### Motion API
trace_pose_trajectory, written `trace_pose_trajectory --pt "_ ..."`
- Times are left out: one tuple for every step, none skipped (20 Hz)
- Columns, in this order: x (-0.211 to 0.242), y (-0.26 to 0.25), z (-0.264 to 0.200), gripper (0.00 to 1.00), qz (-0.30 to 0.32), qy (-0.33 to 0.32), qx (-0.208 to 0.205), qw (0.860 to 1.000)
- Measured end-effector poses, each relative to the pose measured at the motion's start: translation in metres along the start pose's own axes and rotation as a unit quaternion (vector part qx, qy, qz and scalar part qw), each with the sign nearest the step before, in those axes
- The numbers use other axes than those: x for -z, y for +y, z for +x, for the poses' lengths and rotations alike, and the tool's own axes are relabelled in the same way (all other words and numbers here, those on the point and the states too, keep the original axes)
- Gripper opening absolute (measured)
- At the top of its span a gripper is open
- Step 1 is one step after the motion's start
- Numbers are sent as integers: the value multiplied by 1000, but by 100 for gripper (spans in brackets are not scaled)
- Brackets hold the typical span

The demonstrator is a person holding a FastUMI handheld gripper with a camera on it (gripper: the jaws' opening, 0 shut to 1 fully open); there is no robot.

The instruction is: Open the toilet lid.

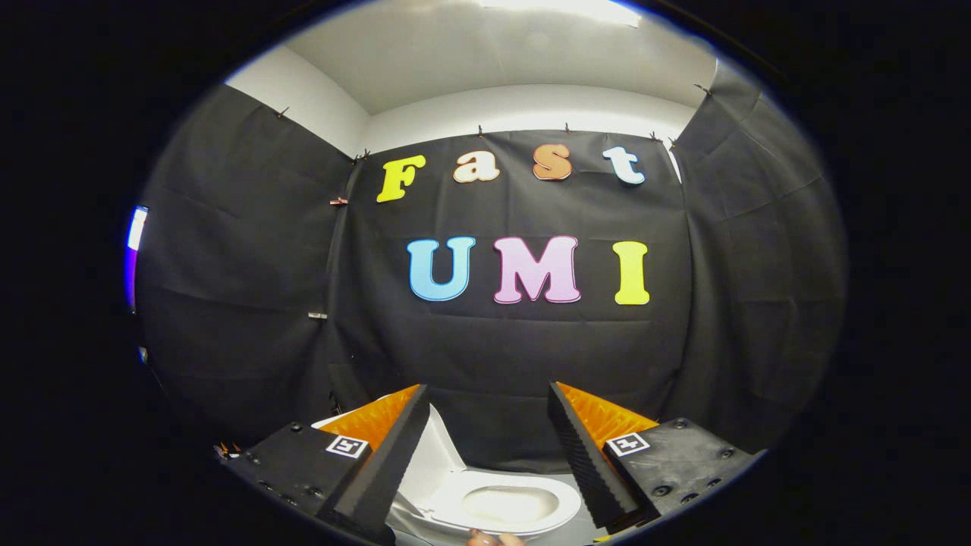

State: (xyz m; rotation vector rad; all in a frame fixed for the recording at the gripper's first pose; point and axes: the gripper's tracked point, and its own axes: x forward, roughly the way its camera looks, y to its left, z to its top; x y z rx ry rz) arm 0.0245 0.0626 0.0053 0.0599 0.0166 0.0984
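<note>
Gripper [487,398] jaws spread wide, nothing between the fingers, touching nothing. Low between the fingers sits the toilet [504,506], seat and bowl exposed. Lid [438,455] is raised, standing up partly behind the left finger [387,455]. A bit of a hand [493,539] shows just in front of the bowl. Beyond, black cloth wall [516,349].

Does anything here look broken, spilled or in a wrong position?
Nothing stands out. The toilet lid is already raised, leaning to one side of the bowl, and the seat ring looks clean and whole. The gripper is open above it, holding nothing.
</note>
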Motion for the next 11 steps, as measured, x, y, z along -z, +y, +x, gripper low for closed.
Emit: trace_pose_trajectory --pt "1 -1 0 98 -1 1 1 1000" --pt "1 -1 0 98 -2 1 2 1000" --pt "1 -1 0 98 -3 2 3 1000" --pt "2 0 0 98 -4 2 2 1000" --pt "2 1 0 98 -4 3 1 1000" --pt "2 1 0 98 -5 2 0 1000" --pt "2 2 0 98 -5 1 -1 1000" --pt "1 2 0 98 -5 0 -2 1000" --pt "0 3 -1 98 -4 -1 -2 1000" --pt "1 3 -1 98 -5 -1 -2 1000" --pt "2 3 -1 98 -5 0 -3 1000"
